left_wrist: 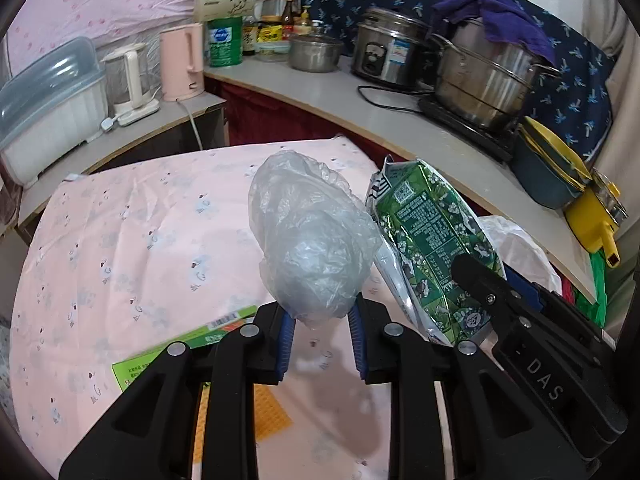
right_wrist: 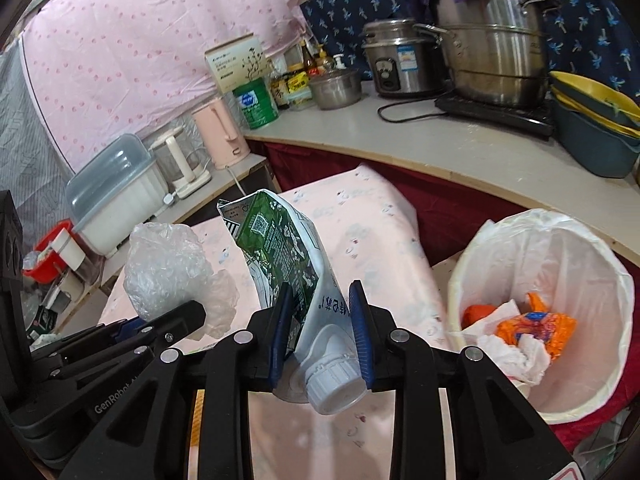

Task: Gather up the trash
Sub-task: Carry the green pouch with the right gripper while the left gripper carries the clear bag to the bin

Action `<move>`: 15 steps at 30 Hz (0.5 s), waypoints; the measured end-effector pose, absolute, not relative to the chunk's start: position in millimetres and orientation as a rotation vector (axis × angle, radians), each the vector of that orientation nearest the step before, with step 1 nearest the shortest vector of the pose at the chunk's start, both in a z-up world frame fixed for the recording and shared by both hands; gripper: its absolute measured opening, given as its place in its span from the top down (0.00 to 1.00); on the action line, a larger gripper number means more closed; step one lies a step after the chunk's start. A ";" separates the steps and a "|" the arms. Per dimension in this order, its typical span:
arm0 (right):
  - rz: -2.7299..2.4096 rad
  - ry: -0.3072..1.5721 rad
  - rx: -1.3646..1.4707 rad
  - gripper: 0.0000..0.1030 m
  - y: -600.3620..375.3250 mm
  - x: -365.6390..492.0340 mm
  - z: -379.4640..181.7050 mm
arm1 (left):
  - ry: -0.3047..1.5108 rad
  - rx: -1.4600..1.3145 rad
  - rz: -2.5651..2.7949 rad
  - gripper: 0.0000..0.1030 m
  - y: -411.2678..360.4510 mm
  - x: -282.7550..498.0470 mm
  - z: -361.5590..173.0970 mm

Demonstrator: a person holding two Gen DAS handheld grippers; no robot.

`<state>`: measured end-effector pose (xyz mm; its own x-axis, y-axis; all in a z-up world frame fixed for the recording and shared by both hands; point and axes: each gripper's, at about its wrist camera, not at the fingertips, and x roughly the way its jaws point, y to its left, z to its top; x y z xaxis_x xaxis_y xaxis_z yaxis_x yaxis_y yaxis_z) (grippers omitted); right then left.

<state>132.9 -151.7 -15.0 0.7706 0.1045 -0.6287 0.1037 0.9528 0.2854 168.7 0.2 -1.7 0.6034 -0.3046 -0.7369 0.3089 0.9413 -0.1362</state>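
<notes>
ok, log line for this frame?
left hand-held gripper: shut on crumpled plastic bag | right hand-held gripper: shut on green spout pouch | lined trash bin: right of table, not yet reached

The right gripper (right_wrist: 320,320) clamps a green carton (right_wrist: 280,248) above the pink table (right_wrist: 380,240), the lined bin (right_wrist: 540,280) at right, a crumpled plastic bag (right_wrist: 168,268) at left.

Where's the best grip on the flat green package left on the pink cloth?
Take the green package by its free left edge, coming in low from the left. It lies flat on the pink tablecloth, so no top pinch; the left gripper, holding the plastic bag, covers its right end.
</notes>
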 end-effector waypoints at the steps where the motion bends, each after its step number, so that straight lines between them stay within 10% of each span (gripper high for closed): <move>1: -0.004 0.684 0.317 0.73 -155.7 127.9 -11.3 | 0.847 0.011 -0.362 0.77 -4.6 164.5 1.3; 15: -0.121 0.566 0.381 0.74 -232.3 59.4 23.1 | 0.789 0.107 -0.486 0.77 -84.7 110.5 26.8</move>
<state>59.4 -232.3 23.1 0.8392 -0.0082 -0.5438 0.2154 0.9231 0.3185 110.5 -84.7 26.8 0.6009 -0.3793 -0.7036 0.4575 0.8850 -0.0864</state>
